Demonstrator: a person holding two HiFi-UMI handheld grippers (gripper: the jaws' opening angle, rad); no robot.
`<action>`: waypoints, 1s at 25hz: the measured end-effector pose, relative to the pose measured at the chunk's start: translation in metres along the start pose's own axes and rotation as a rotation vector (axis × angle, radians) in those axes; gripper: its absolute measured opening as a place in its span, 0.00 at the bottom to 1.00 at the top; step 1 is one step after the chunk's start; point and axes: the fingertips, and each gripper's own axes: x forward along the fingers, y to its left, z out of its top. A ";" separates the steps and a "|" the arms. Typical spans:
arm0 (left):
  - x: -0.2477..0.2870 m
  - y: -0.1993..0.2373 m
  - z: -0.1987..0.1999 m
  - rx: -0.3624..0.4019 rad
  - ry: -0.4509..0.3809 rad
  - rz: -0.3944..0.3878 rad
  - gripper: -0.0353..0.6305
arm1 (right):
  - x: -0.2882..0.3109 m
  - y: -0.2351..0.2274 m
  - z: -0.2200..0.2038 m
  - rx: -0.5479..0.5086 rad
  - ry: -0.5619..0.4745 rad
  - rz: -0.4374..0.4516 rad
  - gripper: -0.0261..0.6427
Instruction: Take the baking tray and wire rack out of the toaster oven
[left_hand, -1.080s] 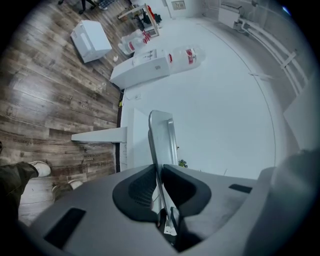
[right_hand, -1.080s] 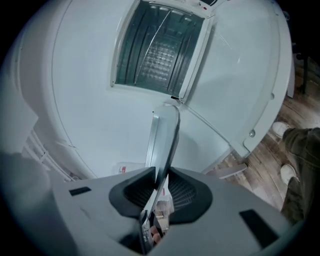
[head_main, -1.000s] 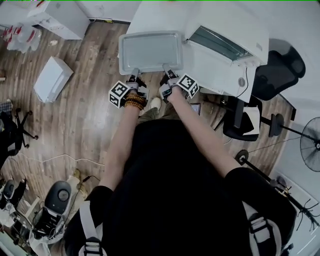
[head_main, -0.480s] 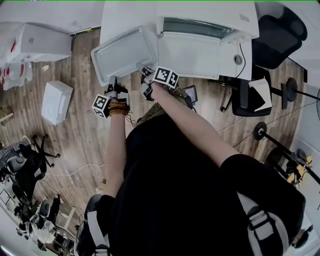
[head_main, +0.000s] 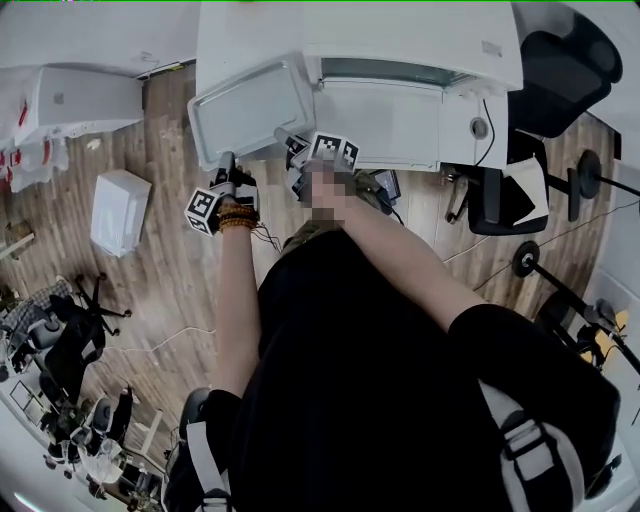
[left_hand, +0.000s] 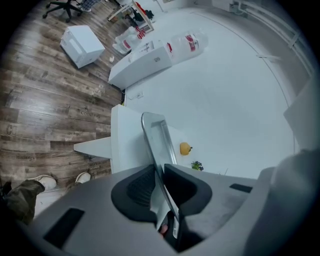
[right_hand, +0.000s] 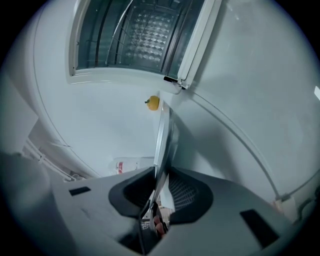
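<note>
Left gripper (left_hand: 159, 172): fingers narrow, pinching the baking tray's (head_main: 250, 110) near rim.
Right gripper (right_hand: 161, 175): fingers narrow, just eased slightly wider, pads on the same rim.
Baking tray: held over the worktop's (head_main: 225, 40) edge, just left of the toaster oven (head_main: 420, 40).

Floor: brown wood-plank floor (head_main: 170, 250) with a thin pale cable (head_main: 165, 338) trailing across it.
Table: white flat-topped table (head_main: 235, 35) along the upper edge of the head view.
Seating: black padded office chair (head_main: 560, 55) beyond the table's right end; black star-base swivel chair (head_main: 70, 330) at left.
Boxes: white rectangular carton (head_main: 118, 210) lying on the planks; larger white box (head_main: 85, 100) near the wall.
Wall: plain white wall (left_hand: 225, 75), evenly lit.
</note>
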 end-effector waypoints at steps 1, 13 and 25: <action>0.003 -0.001 0.001 -0.003 -0.002 0.001 0.14 | 0.003 0.000 0.002 0.005 0.004 -0.003 0.18; 0.018 -0.003 0.017 -0.003 0.018 0.072 0.16 | 0.011 -0.010 0.002 0.014 0.082 -0.092 0.20; 0.021 -0.004 -0.022 -0.003 0.174 0.060 0.30 | 0.000 -0.013 -0.013 0.010 0.162 -0.153 0.39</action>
